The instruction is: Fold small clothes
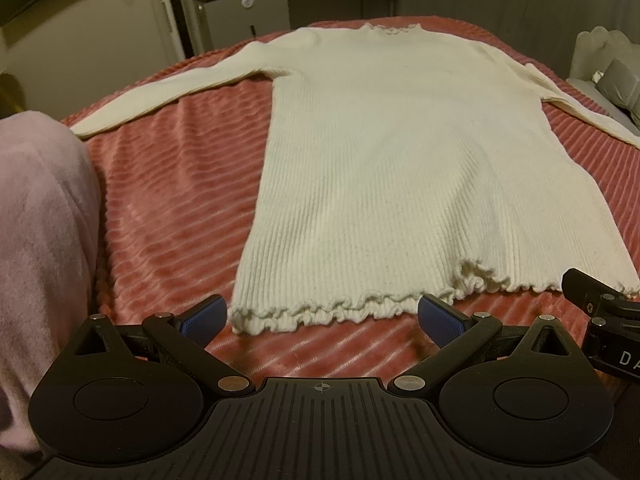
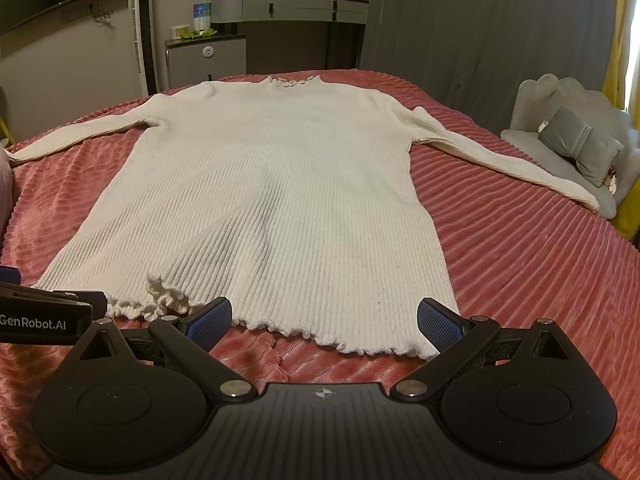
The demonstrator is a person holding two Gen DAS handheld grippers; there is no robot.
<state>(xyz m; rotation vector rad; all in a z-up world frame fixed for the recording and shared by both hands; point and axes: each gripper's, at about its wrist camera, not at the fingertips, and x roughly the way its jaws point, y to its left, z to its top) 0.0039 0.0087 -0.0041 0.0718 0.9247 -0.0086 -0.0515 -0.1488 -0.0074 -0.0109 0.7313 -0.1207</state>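
Note:
A cream ribbed long-sleeve sweater (image 1: 384,152) lies flat on the pink bed cover (image 1: 168,208), neck far from me, both sleeves spread out sideways, ruffled hem nearest. It also shows in the right wrist view (image 2: 272,200). My left gripper (image 1: 322,318) is open and empty, just before the hem's left part. My right gripper (image 2: 324,320) is open and empty, over the hem's right part. The right gripper's body shows at the right edge of the left view (image 1: 600,312). The hem is bunched a little near its middle (image 2: 164,300).
A pale pink cloth (image 1: 36,240) lies at the left edge of the bed. A grey chair with a cushion (image 2: 576,144) stands to the right. A small fridge (image 2: 206,58) and a dresser (image 2: 288,8) stand beyond the bed's far edge.

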